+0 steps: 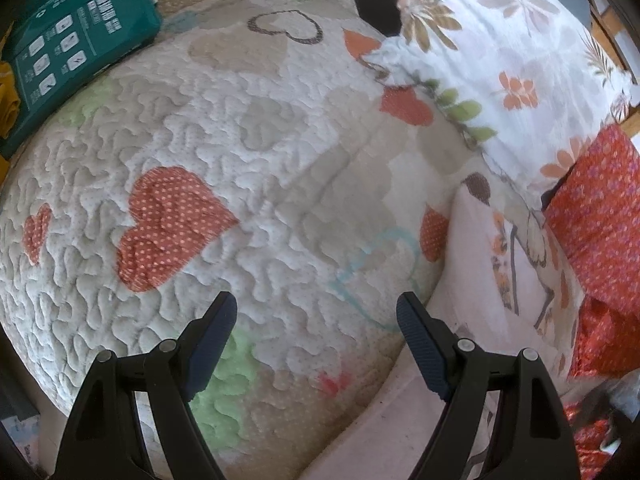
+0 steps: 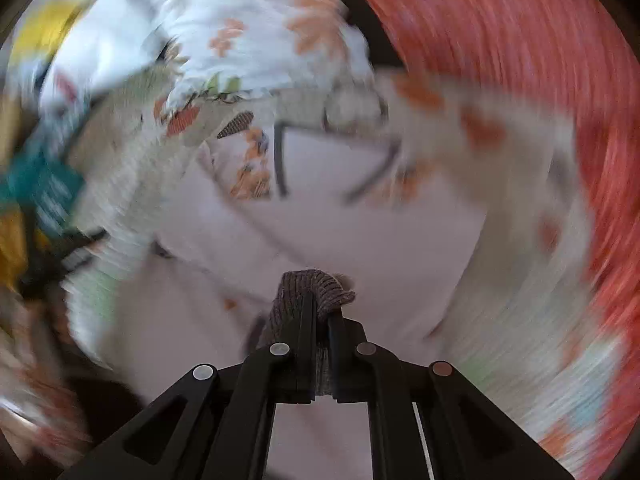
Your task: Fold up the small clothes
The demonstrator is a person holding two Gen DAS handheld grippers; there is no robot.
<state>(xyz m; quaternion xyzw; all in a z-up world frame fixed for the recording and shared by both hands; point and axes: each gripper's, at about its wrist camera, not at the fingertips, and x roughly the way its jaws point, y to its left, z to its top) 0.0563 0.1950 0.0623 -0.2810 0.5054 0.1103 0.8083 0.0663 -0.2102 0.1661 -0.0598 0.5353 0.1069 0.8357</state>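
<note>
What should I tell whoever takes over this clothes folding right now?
Left gripper: open, empty, above the heart-print quilt.
Right gripper: shut on the brown ribbed cuff of the pale pink garment; that view is blurred.
The garment lies at the quilt's right edge, red floral cloth beside it.
Done: one edge gripped. Left: the folding; no fold shows yet.

My bed, under a quilted cover [image 1: 248,168] stitched with red dotted hearts, beige hearts and green patches. A teal package [image 1: 76,40] lies at the far left corner of the bed, a bit of yellow cloth [image 1: 9,104] just beside it at the edge. A white floral-print sheet [image 1: 500,60] is heaped along the far right side. Near the right edge lie a pale pink garment [image 1: 496,300] with a printed figure and red patterned cloth [image 1: 600,216], touching each other.
</note>
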